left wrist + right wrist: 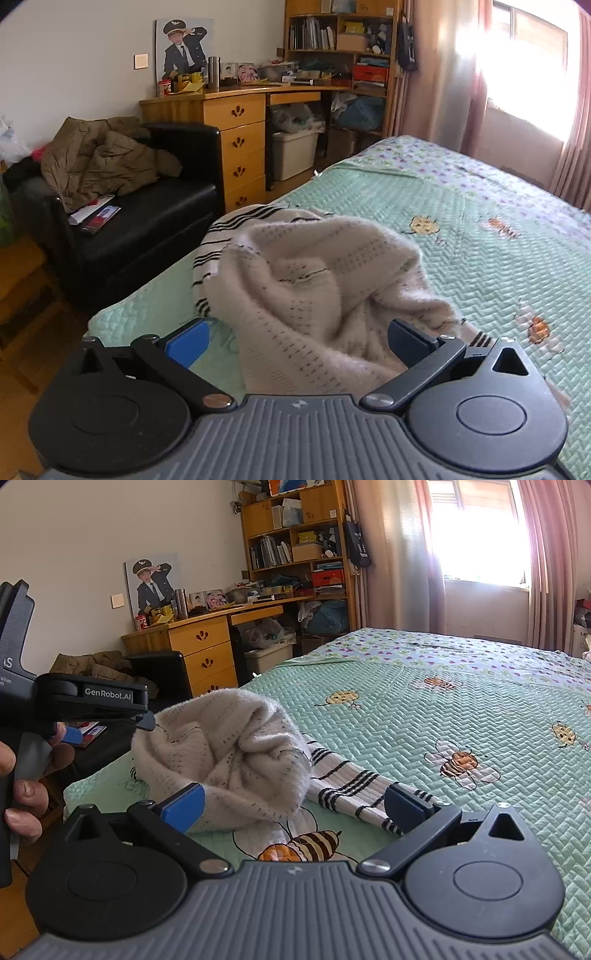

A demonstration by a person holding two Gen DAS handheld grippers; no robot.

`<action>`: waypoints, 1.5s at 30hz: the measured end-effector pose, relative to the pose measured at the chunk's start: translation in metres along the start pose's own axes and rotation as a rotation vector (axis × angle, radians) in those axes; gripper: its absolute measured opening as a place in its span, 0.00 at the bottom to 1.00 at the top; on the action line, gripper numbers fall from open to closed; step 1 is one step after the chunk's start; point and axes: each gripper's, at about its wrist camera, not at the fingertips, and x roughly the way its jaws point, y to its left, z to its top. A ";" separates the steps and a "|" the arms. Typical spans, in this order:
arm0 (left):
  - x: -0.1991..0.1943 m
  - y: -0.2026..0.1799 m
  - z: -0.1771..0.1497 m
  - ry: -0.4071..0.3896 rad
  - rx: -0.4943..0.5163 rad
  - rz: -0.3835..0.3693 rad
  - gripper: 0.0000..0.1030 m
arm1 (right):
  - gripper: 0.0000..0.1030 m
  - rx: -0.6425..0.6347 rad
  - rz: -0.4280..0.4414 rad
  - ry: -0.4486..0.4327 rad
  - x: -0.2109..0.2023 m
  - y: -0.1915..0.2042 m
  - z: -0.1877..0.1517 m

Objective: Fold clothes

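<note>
A cream knitted sweater [314,288] with black stripes lies crumpled in a heap near the corner of the bed, on a green quilt [480,258] printed with bees. My left gripper [299,343] is open wide just above the near side of the heap, and cloth bulges between its jaws without being pinched. In the right wrist view the sweater [229,753] sits ahead and to the left, its striped part [351,790] trailing right. My right gripper [295,808] is open low over the quilt [406,738]. A hand holds the left gripper [110,727] at the heap's left edge.
A black armchair [147,206] with an olive jacket [99,155] stands left of the bed. Behind it are a wooden desk with drawers [240,155], a white bin [293,155] and a full bookshelf [340,40]. A bright window with pink curtains [546,554] is at the far right.
</note>
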 end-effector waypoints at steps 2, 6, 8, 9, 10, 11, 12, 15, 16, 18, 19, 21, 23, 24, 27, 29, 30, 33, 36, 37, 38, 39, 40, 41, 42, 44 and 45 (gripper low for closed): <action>-0.003 0.001 -0.001 -0.015 0.010 -0.020 0.99 | 1.00 -0.001 0.001 0.000 0.000 0.000 -0.001; -0.008 0.006 -0.004 -0.011 0.029 -0.004 0.99 | 1.00 -0.002 0.004 0.001 0.000 -0.001 -0.002; -0.002 0.003 -0.001 0.007 0.033 0.011 0.99 | 1.00 -0.003 0.005 0.001 -0.001 -0.001 -0.003; 0.000 0.002 -0.002 0.002 0.036 0.018 0.99 | 1.00 -0.004 0.006 0.000 0.000 -0.001 -0.004; -0.001 0.000 -0.002 -0.004 0.040 0.026 0.99 | 1.00 -0.005 0.005 -0.002 0.000 -0.001 -0.005; -0.006 -0.002 -0.001 -0.011 0.046 0.036 0.99 | 1.00 -0.003 0.005 -0.004 -0.002 -0.002 -0.006; -0.007 -0.003 -0.001 -0.016 0.049 0.043 0.99 | 1.00 0.001 0.003 -0.003 -0.001 -0.002 -0.004; -0.007 -0.001 -0.001 -0.011 0.047 0.040 0.99 | 1.00 0.008 -0.001 0.002 0.002 -0.001 -0.001; -0.007 0.000 -0.001 -0.009 0.045 0.034 0.99 | 1.00 0.008 -0.002 0.003 0.002 -0.001 -0.001; -0.006 0.000 -0.002 -0.007 0.047 0.027 0.99 | 1.00 0.009 -0.002 0.005 0.002 0.000 -0.001; -0.006 0.001 -0.003 -0.006 0.048 0.020 0.99 | 1.00 0.008 -0.003 0.007 0.002 0.000 -0.002; -0.005 0.001 -0.004 0.002 0.046 0.004 0.99 | 1.00 0.006 -0.002 0.013 0.004 0.001 -0.003; -0.003 0.003 -0.005 0.011 0.040 -0.008 0.99 | 1.00 0.002 -0.002 0.018 0.005 0.003 -0.004; -0.001 0.004 -0.006 0.020 0.037 -0.011 0.99 | 1.00 0.001 -0.003 0.021 0.006 0.004 -0.004; 0.005 0.007 -0.007 0.048 0.024 -0.024 0.99 | 1.00 -0.006 -0.006 0.028 0.007 0.006 -0.006; 0.010 0.011 -0.009 0.065 0.012 -0.029 0.99 | 1.00 -0.007 -0.009 0.037 0.010 0.008 -0.003; 0.012 0.013 -0.010 0.075 0.005 -0.029 0.99 | 1.00 -0.009 -0.009 0.039 0.011 0.009 -0.003; 0.021 0.019 -0.011 0.097 -0.006 -0.031 0.99 | 1.00 -0.014 -0.011 0.046 0.017 0.011 -0.001; 0.029 0.024 -0.006 0.115 -0.018 -0.037 0.99 | 1.00 -0.014 -0.004 0.059 0.029 0.014 0.011; 0.031 0.026 -0.002 0.114 -0.019 -0.039 0.99 | 1.00 -0.012 0.003 0.064 0.036 0.016 0.018; 0.033 0.026 0.002 0.109 -0.016 -0.032 0.99 | 1.00 -0.010 0.010 0.069 0.042 0.017 0.025; 0.034 0.027 0.007 0.103 -0.010 -0.021 0.99 | 1.00 -0.005 0.015 0.073 0.049 0.019 0.034; 0.036 0.027 0.012 0.098 -0.006 -0.009 0.99 | 1.00 0.001 0.019 0.078 0.057 0.021 0.044; 0.039 0.028 0.016 0.096 -0.004 0.003 0.99 | 1.00 0.012 0.017 0.092 0.068 0.023 0.054; 0.041 0.029 0.021 0.096 -0.002 0.015 0.99 | 1.00 0.026 0.008 0.119 0.080 0.024 0.064; 0.048 0.032 0.028 0.104 -0.007 0.027 0.99 | 1.00 0.062 -0.014 0.192 0.107 0.028 0.081; 0.052 0.033 0.030 0.112 -0.014 0.025 0.99 | 1.00 0.079 -0.015 0.226 0.120 0.029 0.088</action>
